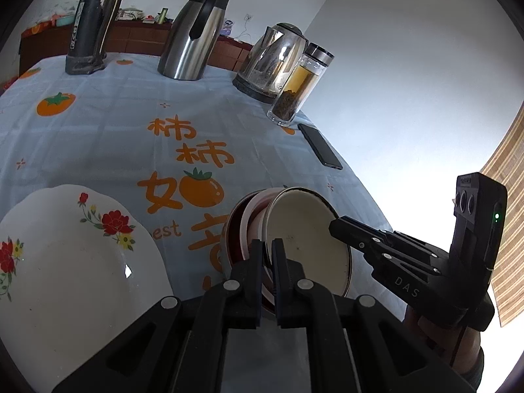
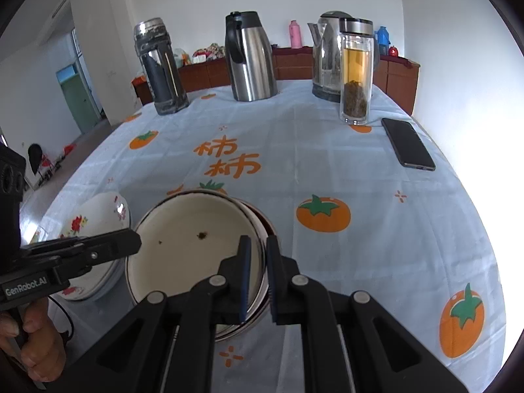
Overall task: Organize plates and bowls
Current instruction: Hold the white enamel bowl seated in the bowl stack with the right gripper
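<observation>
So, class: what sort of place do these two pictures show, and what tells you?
Probably a home dining room: a table under a persimmon-print tablecloth, a steel kettle and thermal jug on it, and a sideboard along the wall.

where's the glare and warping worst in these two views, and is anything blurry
Left wrist view: the right side is blown out white behind the right tongs, with a glint on the floral plate; the table edge bows hard. Right wrist view: the right rim is washed out past the phone, the kettle leans, and all stays fairly sharp.
</observation>
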{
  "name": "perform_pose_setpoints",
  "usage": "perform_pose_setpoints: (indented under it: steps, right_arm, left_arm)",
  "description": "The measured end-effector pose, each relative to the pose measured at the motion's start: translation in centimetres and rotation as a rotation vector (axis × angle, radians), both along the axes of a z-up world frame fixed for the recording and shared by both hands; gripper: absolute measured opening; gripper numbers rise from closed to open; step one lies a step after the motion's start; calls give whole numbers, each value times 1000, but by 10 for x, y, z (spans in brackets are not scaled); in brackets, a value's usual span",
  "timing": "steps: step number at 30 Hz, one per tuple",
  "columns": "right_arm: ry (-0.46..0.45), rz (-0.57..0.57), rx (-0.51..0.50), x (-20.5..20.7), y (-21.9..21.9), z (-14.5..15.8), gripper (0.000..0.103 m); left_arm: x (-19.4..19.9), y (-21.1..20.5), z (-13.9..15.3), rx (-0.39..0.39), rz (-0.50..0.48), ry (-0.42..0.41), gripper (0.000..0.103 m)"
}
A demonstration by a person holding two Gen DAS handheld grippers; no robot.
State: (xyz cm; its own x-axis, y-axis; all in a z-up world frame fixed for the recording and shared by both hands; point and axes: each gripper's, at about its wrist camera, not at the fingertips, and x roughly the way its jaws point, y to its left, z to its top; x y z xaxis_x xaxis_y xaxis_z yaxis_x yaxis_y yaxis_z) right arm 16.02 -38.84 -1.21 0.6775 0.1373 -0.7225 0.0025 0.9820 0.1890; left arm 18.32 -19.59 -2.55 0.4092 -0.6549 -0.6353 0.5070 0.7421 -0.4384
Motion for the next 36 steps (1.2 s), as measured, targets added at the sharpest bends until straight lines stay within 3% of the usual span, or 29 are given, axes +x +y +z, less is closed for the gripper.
perform_pose_setpoints:
  steps: [6, 36]
  right_arm:
    - [27, 44, -47, 5, 7, 4, 9]
    - [216, 238, -191, 47, 14, 6, 8]
  left_arm:
    - [-6, -7, 0, 89, 24, -80, 8]
    - [-5, -5, 0, 85, 21, -86, 9]
